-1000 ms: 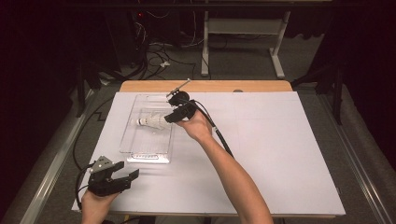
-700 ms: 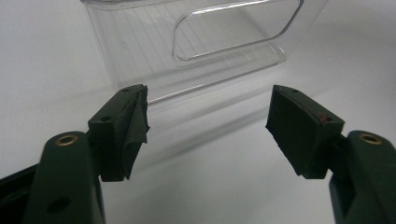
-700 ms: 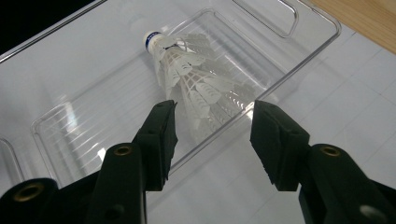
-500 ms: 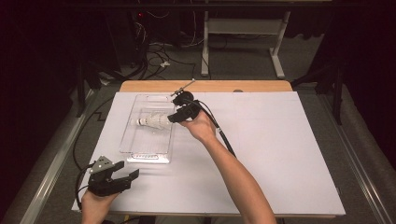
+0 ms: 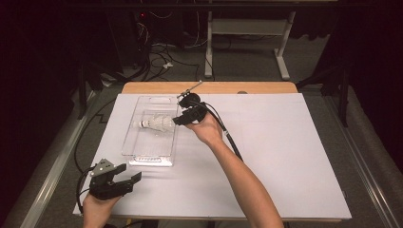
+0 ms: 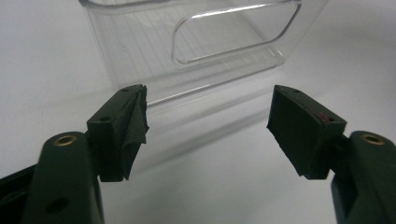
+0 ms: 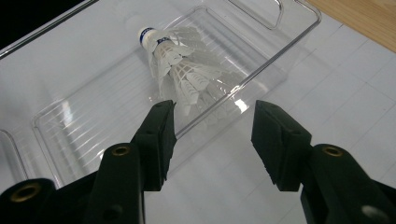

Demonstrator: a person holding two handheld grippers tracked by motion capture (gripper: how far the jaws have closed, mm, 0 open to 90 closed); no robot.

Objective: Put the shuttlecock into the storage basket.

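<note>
While the right hand-held gripper [image 5: 178,119] hovers at the right rim of the clear tray [image 5: 138,142], its jaws stand apart with nothing between them. A white shuttlecock [image 5: 156,124] lies on its side inside the tray, toward the far left part of the counter [image 5: 285,156]. At the near left corner, the left hand-held gripper [image 5: 130,179] is also released and holds nothing.
</note>
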